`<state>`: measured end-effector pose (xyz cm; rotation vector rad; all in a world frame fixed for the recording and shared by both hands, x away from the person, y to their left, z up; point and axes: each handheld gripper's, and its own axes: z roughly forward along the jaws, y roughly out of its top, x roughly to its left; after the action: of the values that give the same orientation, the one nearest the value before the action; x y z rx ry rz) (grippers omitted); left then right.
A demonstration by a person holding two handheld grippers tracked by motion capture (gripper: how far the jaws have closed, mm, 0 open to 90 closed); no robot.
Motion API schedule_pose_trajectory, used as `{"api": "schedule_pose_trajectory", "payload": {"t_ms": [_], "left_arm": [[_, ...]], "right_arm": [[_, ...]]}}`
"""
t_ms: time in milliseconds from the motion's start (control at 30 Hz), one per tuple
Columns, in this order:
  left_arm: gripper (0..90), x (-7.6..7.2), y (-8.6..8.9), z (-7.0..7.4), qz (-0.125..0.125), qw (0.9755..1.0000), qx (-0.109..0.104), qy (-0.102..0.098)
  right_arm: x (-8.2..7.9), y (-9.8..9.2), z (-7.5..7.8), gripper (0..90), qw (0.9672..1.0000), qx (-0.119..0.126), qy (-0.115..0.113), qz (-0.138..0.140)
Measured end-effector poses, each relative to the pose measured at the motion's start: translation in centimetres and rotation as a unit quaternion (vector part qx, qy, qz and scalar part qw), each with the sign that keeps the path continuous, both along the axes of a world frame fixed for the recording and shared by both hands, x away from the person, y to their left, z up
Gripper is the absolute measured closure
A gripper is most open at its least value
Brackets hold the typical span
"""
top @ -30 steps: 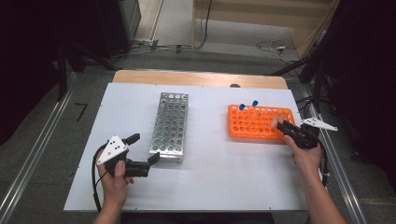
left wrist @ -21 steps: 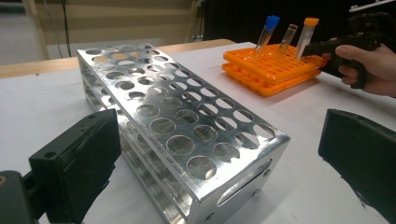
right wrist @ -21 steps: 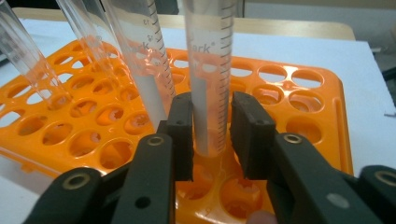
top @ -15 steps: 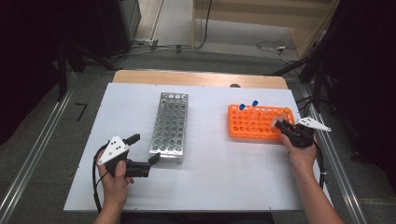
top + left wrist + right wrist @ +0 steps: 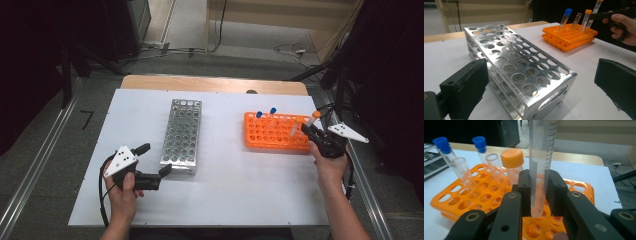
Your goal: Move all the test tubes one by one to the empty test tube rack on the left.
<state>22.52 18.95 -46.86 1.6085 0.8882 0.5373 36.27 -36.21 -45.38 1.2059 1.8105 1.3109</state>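
Note:
My right gripper (image 5: 306,131) is shut on a clear graduated tube (image 5: 541,170) with an orange cap (image 5: 316,114). It holds the tube upright, with the bottom just above the holes at the right end of the orange rack (image 5: 272,132). Still standing in that rack (image 5: 454,197) are two blue-capped tubes (image 5: 479,143), an uncapped clear tube (image 5: 492,162) and an orange-capped tube (image 5: 512,158). My left gripper (image 5: 155,160) rests open on the table at the near end of the metal rack (image 5: 181,135), nothing between its pads (image 5: 469,85).
The white table top (image 5: 235,190) carries both racks, the metal one (image 5: 511,60) left of centre and the orange one at the right. A wooden strip (image 5: 210,84) runs along the far edge. Cables lie on the floor beyond.
The right gripper has closed on the orange-capped tube and risen a little with it above the orange rack. The left hand has stayed where it was.

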Motion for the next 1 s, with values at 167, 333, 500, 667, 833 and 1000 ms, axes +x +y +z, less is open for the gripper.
{"api": "schedule_pose_trajectory", "payload": {"t_ms": [167,333,500,667,833,1000], "left_arm": [[0.5,-0.2,0.0,0.3,-0.003,1.0000,0.003,-0.006],[0.5,-0.4,-0.3,0.6,-0.006,0.9998,0.013,-0.011],[0.4,-0.7,-0.5,0.9,-0.010,0.9998,0.012,-0.014],[0.0,-0.8,-0.8,1.3,-0.016,0.9997,0.006,-0.015],[0.0,-1.1,-1.9,2.1,-0.034,0.9993,0.003,-0.016],[0.0,-1.1,-3.3,3.2,-0.049,0.9986,0.010,-0.018]], "right_arm": [[-1.5,-0.1,1.0,73.1,1.0000,0.000,-0.007,0.003],[-3.2,0.0,1.9,73.1,0.9998,0.012,0.001,0.015],[-4.6,0.6,2.3,73.1,0.9990,0.024,0.011,0.035],[-5.9,1.8,2.4,73.1,0.9978,0.022,0.014,0.061],[-7.0,3.3,2.5,73.1,0.9957,0.020,0.018,0.089],[-7.6,5.0,2.5,73.1,0.9918,0.022,0.022,0.124]]}}
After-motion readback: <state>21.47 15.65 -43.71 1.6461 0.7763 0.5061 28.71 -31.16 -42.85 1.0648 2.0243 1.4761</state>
